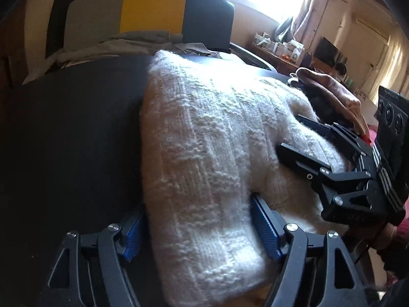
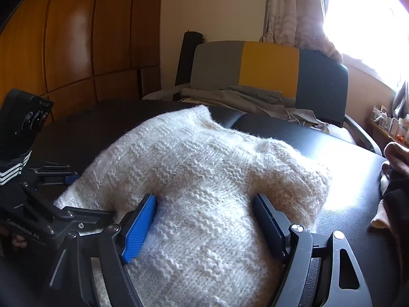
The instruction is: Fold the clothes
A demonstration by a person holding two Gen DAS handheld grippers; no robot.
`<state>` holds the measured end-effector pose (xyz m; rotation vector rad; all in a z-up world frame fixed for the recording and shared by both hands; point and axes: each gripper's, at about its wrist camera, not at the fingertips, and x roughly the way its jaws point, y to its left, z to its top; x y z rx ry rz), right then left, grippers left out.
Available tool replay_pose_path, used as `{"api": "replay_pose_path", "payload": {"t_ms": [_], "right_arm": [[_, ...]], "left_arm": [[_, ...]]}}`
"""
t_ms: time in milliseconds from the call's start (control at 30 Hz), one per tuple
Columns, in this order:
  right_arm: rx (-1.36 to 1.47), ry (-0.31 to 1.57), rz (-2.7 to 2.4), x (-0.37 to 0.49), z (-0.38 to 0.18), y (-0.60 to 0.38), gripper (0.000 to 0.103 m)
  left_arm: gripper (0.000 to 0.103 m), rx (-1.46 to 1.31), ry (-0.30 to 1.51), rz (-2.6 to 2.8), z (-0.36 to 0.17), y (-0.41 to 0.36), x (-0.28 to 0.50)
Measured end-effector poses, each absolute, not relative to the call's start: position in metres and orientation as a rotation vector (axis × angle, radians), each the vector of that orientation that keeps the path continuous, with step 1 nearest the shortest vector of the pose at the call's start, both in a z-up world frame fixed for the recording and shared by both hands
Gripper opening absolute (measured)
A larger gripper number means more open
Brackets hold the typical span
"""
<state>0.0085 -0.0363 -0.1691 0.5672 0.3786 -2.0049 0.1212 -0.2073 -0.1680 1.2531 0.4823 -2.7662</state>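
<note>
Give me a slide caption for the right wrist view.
Right gripper straddles a fold of the cream knit sweater on the dark table, beside the left gripper.

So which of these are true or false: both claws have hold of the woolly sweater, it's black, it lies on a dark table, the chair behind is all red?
1. Both grippers, left and right, straddle the knitted sweater. True.
2. The sweater is black. False: it is cream white.
3. It lies on a dark table. True.
4. The chair behind is all red. False: grey, yellow and dark panels.
</note>
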Motion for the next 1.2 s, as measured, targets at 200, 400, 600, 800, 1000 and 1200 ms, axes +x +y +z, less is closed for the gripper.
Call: {"api": "replay_pose_path", "payload": {"t_ms": [200, 400, 600, 800, 1000, 1200], "right_arm": [[0.594, 0.391, -2.010, 0.010, -0.164, -0.042, 0.079], [0.652, 0.423, -1.997, 0.010, -0.156, -0.048, 0.101], [0.707, 0.324, -1.956, 0.004, -0.131, -0.022, 0.103], [1.118, -0.176, -1.771, -0.068, -0.140, 0.034, 0.103], [1.268, -0.316, -1.650, -0.099, -0.168, 0.032, 0.103], [1.361, -0.411, -1.492, -0.112, -0.194, 0.020, 0.103]], "left_arm": [[0.076, 1.217, 0.540, -2.769, -0.153, -0.219, 0.131], [0.075, 1.119, 0.488, -2.778, -0.123, -0.227, 0.140], [0.075, 1.030, 0.687, -2.795, -0.102, -0.264, 0.156], [0.075, 1.068, 0.948, -2.789, -0.114, -0.301, 0.134], [0.076, 1.198, 1.034, -2.853, -0.136, -0.305, 0.108], [0.076, 1.334, 1.123, -2.910, -0.157, -0.309, 0.082]]}}
